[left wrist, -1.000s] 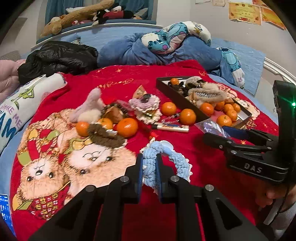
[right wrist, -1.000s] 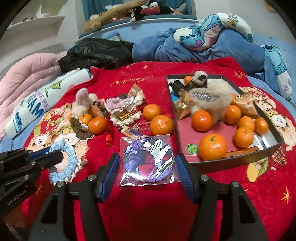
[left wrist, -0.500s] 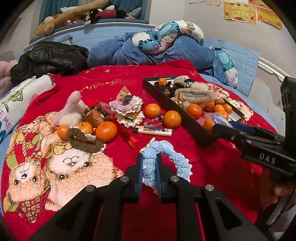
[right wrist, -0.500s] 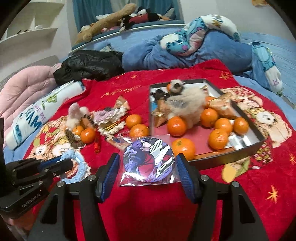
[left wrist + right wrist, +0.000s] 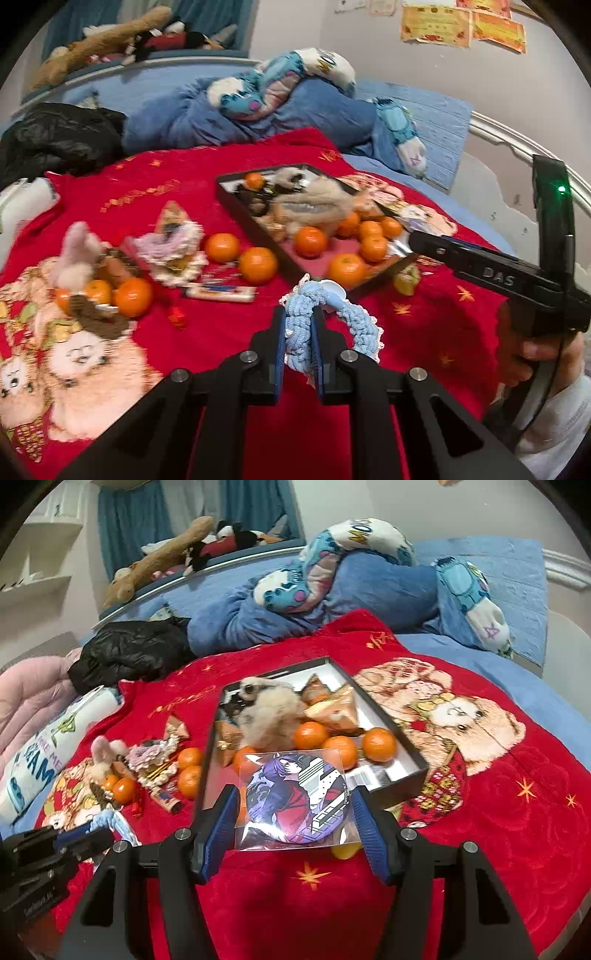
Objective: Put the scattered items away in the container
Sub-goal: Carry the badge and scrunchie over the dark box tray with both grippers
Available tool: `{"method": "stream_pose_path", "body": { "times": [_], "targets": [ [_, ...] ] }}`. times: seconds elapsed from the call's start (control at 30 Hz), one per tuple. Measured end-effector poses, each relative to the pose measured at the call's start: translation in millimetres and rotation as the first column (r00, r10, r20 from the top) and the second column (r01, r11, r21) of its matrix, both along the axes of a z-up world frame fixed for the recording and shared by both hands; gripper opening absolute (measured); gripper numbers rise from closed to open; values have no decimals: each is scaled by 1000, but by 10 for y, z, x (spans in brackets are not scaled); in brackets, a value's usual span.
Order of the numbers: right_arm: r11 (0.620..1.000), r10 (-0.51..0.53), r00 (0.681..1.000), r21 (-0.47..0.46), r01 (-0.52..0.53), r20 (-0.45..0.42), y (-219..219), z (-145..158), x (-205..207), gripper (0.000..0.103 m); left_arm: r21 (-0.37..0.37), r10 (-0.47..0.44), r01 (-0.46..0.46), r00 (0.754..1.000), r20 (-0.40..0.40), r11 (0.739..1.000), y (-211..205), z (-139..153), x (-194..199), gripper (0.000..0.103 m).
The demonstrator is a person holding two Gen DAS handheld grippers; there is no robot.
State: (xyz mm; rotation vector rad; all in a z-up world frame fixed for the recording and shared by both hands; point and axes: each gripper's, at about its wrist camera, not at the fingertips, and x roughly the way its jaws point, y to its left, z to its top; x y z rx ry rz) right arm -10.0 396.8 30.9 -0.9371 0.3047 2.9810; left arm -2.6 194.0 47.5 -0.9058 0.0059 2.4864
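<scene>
Two grippers are in view, each clamped on something; the left gripper (image 5: 298, 345), at lower centre of the left wrist view, has its jaws pressed together on a light blue crocheted ring (image 5: 325, 325), which hangs out to the right of the fingers above the red blanket (image 5: 221, 332); the right gripper (image 5: 293, 808), at lower centre of the right wrist view, grips a round anime badge in a clear sleeve (image 5: 295, 801) by its two side edges, jaws about halfway apart; the badge sits in front of the near end of the black tray (image 5: 402, 734), which occupies the middle of that frame and holds several oranges (image 5: 378, 744), a fluffy beige toy (image 5: 269, 712) and some wrapped snacks (image 5: 336, 709); left of the tray, on the blanket, lie loose oranges (image 5: 190, 781), a pink crocheted piece (image 5: 151, 755), a pink fluffy toy (image 5: 101, 749) and a small tube (image 5: 168, 801); in the left wrist view a hand (image 5: 543, 354) at the right edge holds the other gripper's handle, whose tip reaches the tray's right corner; that frame is blurred.
</scene>
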Motion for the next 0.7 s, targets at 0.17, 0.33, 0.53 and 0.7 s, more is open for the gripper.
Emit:
{"method": "stream_pose_path", "body": {
  "times": [0.17, 0.33, 0.53, 0.7],
  "targets": [
    [999, -26, 1000, -18, 26, -16, 161, 51, -32, 61, 25, -30, 31, 999, -23, 999, 366, 149, -78, 13],
    [999, -29, 999, -38, 28, -20, 267, 61, -125, 61, 21, -43, 44, 997, -67, 999, 617, 257, -283, 13],
    [995, -22, 1000, -97, 20, -16, 362, 44, -312, 61, 63, -1, 3, 1000, -30, 998, 660, 220, -664, 13],
    [995, -31, 999, -99, 33, 19, 395, -38, -461, 61, 8, 24, -24, 1000, 10, 1000, 737, 46, -977, 13]
  ]
}}
